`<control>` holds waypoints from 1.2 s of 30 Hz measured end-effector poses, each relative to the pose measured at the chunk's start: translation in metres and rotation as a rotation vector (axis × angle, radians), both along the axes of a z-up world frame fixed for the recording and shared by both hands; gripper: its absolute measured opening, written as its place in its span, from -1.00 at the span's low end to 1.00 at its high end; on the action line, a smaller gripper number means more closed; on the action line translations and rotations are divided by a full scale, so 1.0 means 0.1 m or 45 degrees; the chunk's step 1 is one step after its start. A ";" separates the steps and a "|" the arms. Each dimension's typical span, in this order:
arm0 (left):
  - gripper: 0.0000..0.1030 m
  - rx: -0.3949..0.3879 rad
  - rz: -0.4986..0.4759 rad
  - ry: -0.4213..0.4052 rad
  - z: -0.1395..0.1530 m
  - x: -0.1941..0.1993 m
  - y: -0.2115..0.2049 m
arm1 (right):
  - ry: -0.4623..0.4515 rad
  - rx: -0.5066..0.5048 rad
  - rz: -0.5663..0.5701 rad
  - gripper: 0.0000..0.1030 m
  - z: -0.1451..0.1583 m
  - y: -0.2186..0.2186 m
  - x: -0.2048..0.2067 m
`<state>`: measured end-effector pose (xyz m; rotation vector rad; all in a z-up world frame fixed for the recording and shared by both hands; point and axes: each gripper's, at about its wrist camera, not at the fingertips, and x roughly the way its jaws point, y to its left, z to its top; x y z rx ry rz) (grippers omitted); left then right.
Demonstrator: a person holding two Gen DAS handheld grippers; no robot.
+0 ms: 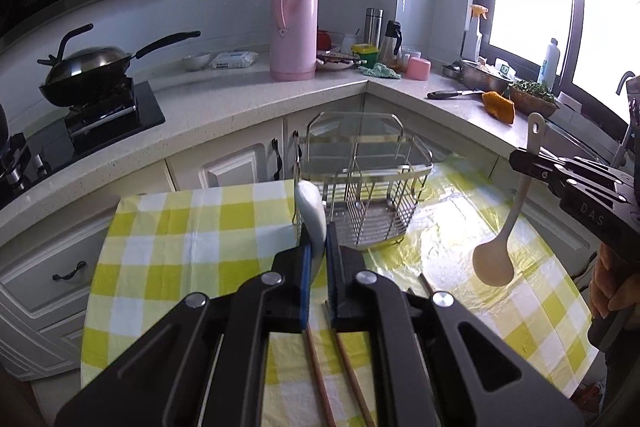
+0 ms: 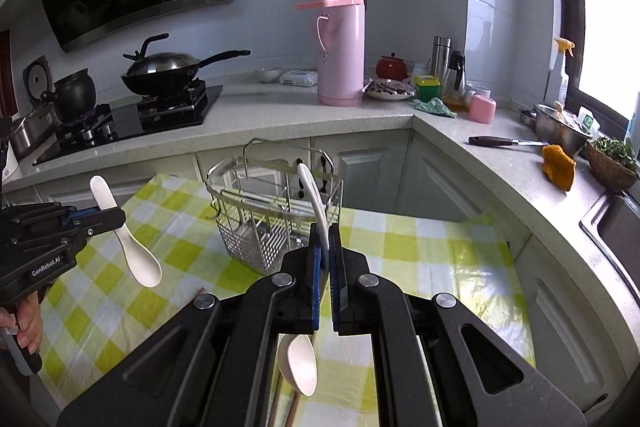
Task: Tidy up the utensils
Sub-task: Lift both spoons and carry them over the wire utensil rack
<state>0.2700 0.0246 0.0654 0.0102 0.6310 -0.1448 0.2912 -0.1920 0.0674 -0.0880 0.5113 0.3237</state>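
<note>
In the left wrist view my left gripper (image 1: 318, 239) is shut on the handle of a short white spoon (image 1: 310, 207), held above the yellow-checked table (image 1: 192, 227). The right wrist view shows that spoon (image 2: 138, 259) in the left gripper (image 2: 118, 219), bowl hanging down. My right gripper (image 2: 326, 239) is shut on a cream ladle (image 2: 298, 363), whose handle sticks up and whose bowl hangs below the fingers. From the left, the right gripper (image 1: 520, 159) and the ladle (image 1: 494, 265) show in the air. An empty wire utensil rack (image 1: 362, 187) (image 2: 276, 211) stands ahead. Two brown chopsticks (image 1: 320, 379) lie on the cloth.
Behind the table runs an L-shaped counter (image 2: 280, 115) with a pink thermos (image 2: 342, 47), a wok (image 2: 164, 67) on the stove, a knife (image 2: 500, 142), an orange cloth (image 2: 558, 163) and a sink (image 2: 616, 223) at the right. A person's hand (image 2: 28, 323) grips the left tool.
</note>
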 end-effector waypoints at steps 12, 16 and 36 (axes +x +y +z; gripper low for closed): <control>-0.87 -0.034 0.031 -0.219 0.93 0.74 -0.14 | -0.145 0.103 -0.020 -0.89 0.74 0.20 0.66; -0.87 -0.083 0.038 -0.262 0.97 0.96 -0.16 | -0.155 0.162 -0.030 -0.89 0.77 0.20 0.86; -0.87 -0.059 0.024 -0.317 -0.24 1.39 -0.24 | -0.219 0.210 -0.035 -0.89 -0.17 0.30 1.20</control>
